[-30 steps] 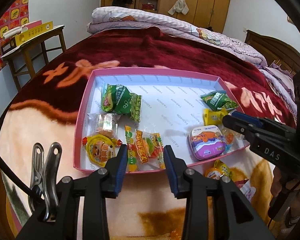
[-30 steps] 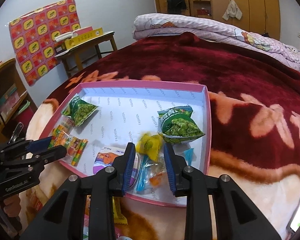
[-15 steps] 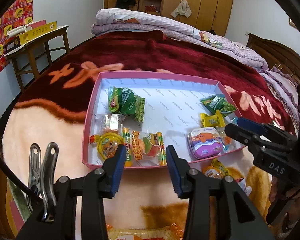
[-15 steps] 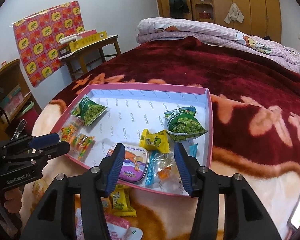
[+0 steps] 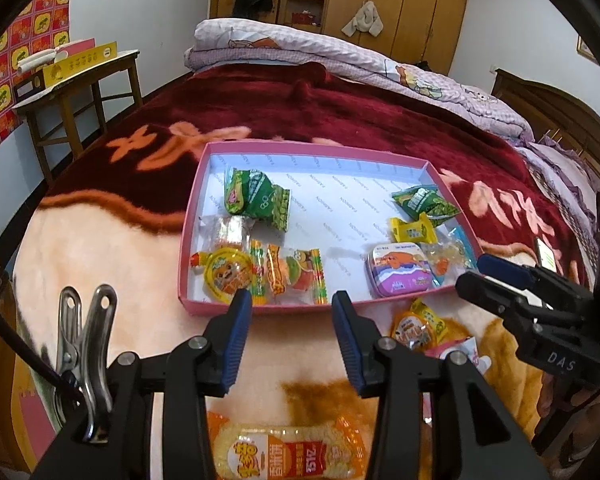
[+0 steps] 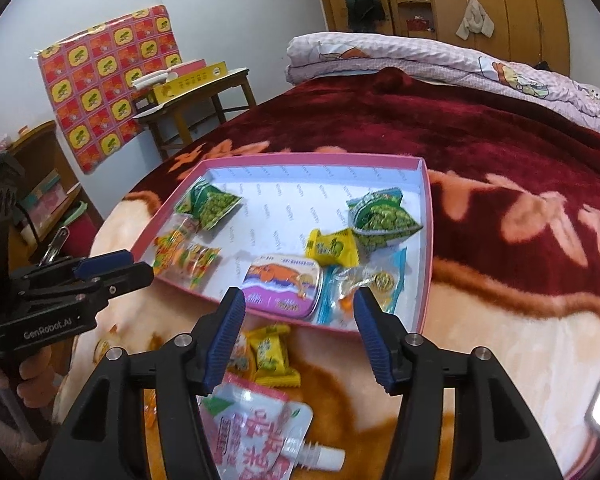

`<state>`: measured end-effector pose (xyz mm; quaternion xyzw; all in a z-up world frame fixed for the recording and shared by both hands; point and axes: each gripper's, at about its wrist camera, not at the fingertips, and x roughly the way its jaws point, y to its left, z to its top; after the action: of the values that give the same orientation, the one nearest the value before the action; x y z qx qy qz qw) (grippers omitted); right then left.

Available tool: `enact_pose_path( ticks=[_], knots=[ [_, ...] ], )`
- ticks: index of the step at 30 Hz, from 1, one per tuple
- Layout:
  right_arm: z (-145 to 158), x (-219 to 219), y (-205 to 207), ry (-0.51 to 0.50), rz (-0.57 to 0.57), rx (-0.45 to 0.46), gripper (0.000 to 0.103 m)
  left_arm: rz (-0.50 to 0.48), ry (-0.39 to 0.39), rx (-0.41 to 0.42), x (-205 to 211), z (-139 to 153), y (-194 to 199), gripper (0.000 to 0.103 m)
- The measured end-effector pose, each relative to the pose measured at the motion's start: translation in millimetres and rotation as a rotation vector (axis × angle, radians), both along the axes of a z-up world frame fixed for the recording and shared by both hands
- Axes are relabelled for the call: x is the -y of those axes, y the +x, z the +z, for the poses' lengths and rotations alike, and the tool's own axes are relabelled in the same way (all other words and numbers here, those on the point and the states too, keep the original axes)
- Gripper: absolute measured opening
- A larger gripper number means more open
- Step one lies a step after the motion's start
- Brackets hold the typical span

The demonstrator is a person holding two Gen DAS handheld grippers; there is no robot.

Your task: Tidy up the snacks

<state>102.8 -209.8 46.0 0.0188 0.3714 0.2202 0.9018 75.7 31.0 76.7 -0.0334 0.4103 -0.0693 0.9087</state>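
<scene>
A pink tray (image 5: 198, 184) (image 6: 426, 240) lies on the bed blanket and holds several snacks: green pea packets (image 5: 260, 196) (image 6: 384, 216), a purple tin (image 5: 398, 268) (image 6: 284, 284), yellow candy (image 6: 332, 246), burger gummies (image 5: 294, 274). My left gripper (image 5: 292, 340) is open and empty, just short of the tray's near rim. My right gripper (image 6: 298, 332) is open and empty, above loose snacks outside the tray: yellow candies (image 6: 272, 354) and a pink spout pouch (image 6: 260, 436). An orange packet (image 5: 288, 452) lies under the left gripper.
A wooden side table (image 5: 76, 92) with a yellow box stands at the left of the bed. A folded quilt (image 5: 340, 56) lies at the far end. Wardrobes (image 5: 380, 8) line the back wall. More loose snacks (image 5: 420, 328) lie by the tray's near right corner.
Both grippers have drawn back from the tray and opened wider. The loose snacks on the blanket have come into view below them.
</scene>
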Motion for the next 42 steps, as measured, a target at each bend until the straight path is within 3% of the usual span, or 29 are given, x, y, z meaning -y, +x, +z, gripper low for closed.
enact_pose_path(
  ticks=[24,28,35,42],
  knots=[
    [-16.4,7.3,-44.6,-0.030,0.030,-0.057,0.058,0.018,-0.042,-0.063,-16.6,-9.1,-43.5,0.044],
    [-18.6,8.0,-52.2,-0.030,0.037,-0.066,0.067,0.018,-0.041,-0.062,-18.6,-8.7,-49.5,0.044],
    [-22.1,6.8,-62.0,-0.010,0.055,-0.088,0.068,0.014,-0.045,-0.074,-21.3,-9.7,-63.2,0.044],
    [-28.1,-0.5,-65.1,-0.009,0.067,-0.110,0.068,0.004,-0.063,-0.105,-22.4,-14.9,-74.0,0.054]
  ],
)
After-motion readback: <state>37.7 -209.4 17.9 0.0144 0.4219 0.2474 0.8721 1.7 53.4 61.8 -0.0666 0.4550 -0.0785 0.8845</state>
